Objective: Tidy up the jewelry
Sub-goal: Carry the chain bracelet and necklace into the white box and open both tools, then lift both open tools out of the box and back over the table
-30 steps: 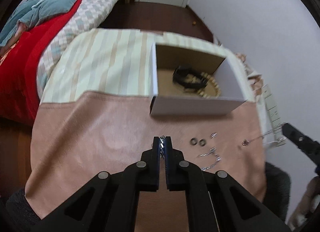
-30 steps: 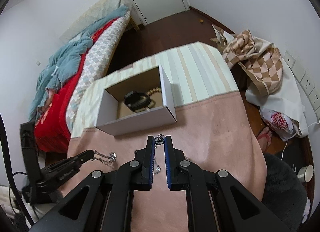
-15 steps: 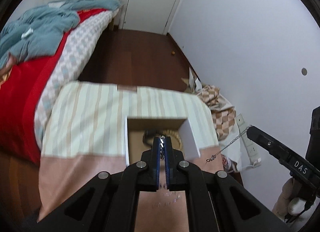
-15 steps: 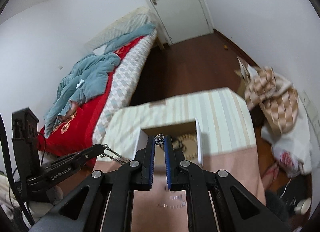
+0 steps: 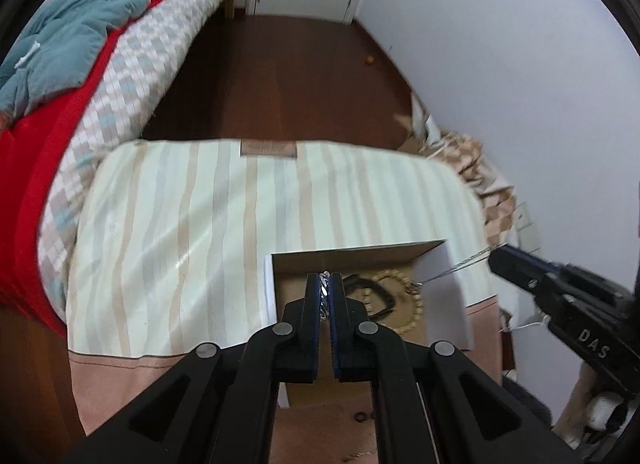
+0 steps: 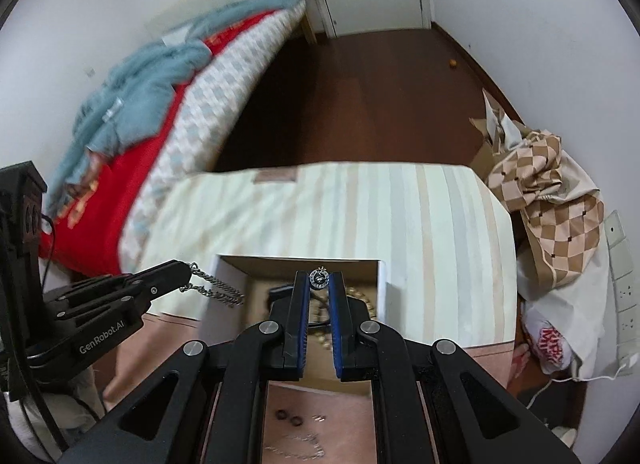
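An open white cardboard box (image 5: 444, 304) stands on the cloth-covered table (image 5: 168, 232); it also shows in the right wrist view (image 6: 382, 284). Inside lie a black bracelet (image 5: 376, 296) and a beige bead bracelet (image 5: 412, 296). My left gripper (image 5: 325, 278) is shut on a silver chain (image 6: 216, 288), held above the box's left side. My right gripper (image 6: 319, 278) is shut on a round silver pendant (image 6: 319, 277) whose thin chain (image 5: 456, 270) hangs over the box. Two dark rings (image 6: 289, 418) and loose silver pieces (image 6: 300, 450) lie on the pink cloth in front of the box.
A bed (image 5: 80, 76) with a red cover and teal blanket stands to the left. Dark wood floor (image 5: 296, 76) lies beyond the table. Checkered fabric and bags (image 6: 548, 200) are piled at the right by the wall, with wall sockets (image 6: 620, 264).
Both grippers have risen from the pink cloth with their jewelry and moved forward over the open box. The views now tilt down onto the box.
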The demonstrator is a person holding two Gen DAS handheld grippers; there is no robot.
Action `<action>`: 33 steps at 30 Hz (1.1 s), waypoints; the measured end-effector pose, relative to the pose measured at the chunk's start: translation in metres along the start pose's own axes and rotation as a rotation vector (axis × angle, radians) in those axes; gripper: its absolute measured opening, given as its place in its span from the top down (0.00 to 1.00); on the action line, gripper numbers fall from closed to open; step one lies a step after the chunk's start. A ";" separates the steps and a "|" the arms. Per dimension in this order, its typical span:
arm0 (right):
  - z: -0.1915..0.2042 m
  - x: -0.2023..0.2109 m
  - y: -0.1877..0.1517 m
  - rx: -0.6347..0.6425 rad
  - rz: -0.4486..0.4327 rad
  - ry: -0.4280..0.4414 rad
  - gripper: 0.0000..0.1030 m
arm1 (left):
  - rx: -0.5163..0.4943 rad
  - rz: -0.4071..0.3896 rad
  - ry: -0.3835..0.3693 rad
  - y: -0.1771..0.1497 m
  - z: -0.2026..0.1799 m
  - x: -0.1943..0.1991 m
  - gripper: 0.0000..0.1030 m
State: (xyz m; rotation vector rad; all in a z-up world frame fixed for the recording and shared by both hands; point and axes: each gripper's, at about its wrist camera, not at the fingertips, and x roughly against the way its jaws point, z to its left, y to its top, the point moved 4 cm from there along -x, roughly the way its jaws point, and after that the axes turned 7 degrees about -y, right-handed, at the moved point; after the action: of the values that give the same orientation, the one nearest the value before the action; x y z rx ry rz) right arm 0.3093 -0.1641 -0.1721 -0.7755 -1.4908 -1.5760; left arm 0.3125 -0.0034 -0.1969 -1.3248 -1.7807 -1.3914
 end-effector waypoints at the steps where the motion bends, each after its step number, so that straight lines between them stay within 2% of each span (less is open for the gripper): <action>1: -0.002 -0.007 0.000 0.005 0.009 -0.011 0.90 | -0.004 0.018 -0.004 -0.001 0.000 -0.005 0.98; 5: -0.003 -0.023 -0.004 0.032 0.055 -0.019 0.90 | 0.013 0.090 -0.014 -0.003 0.003 -0.020 0.97; 7: 0.001 -0.026 -0.009 0.054 0.084 -0.011 0.90 | 0.035 0.090 -0.008 -0.003 0.005 -0.019 0.95; 12: 0.015 -0.043 -0.027 0.080 0.234 0.075 0.89 | 0.073 0.079 0.032 -0.004 0.010 -0.011 0.92; 13: 0.015 -0.044 -0.029 0.068 0.248 0.092 0.83 | 0.073 0.070 0.048 -0.004 0.010 -0.007 0.85; 14: 0.013 -0.042 -0.029 0.058 0.251 0.100 0.67 | 0.068 0.061 0.067 -0.004 0.011 -0.004 0.66; 15: 0.012 -0.040 -0.028 0.047 0.245 0.102 0.58 | 0.065 0.051 0.086 -0.004 0.012 0.000 0.50; 16: 0.008 -0.037 -0.027 0.029 0.234 0.105 0.45 | 0.061 0.029 0.115 -0.004 0.013 0.007 0.20; 17: 0.004 -0.033 -0.027 0.013 0.224 0.108 0.42 | 0.059 0.011 0.128 -0.004 0.014 0.010 0.15; 19: -0.002 -0.026 -0.027 0.004 0.199 0.078 0.42 | 0.046 -0.034 0.160 -0.005 0.015 0.022 0.15; 21: -0.006 -0.021 -0.028 0.005 0.171 0.029 0.36 | 0.039 -0.055 0.200 -0.011 0.016 0.030 0.15; 22: -0.008 -0.019 -0.030 0.004 0.161 0.001 0.26 | 0.037 -0.063 0.206 -0.015 0.016 0.032 0.13; 23: -0.009 -0.017 -0.034 0.005 0.153 -0.022 0.17 | 0.036 -0.068 0.215 -0.020 0.016 0.034 0.07; 25: -0.011 -0.016 -0.041 0.016 0.143 -0.073 0.11 | 0.032 -0.070 0.236 -0.028 0.016 0.037 0.02; 28: -0.012 -0.015 -0.053 0.036 0.129 -0.154 0.01 | 0.019 -0.077 0.275 -0.042 0.014 0.039 0.01; 33: -0.011 -0.013 -0.069 0.032 0.110 -0.209 0.00 | 0.013 -0.109 0.308 -0.058 0.009 0.052 0.01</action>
State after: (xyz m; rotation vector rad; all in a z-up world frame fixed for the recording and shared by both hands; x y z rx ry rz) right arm 0.2563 -0.1755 -0.2181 -1.0116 -1.5888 -1.4202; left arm 0.2409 0.0254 -0.1806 -0.9576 -1.6689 -1.5447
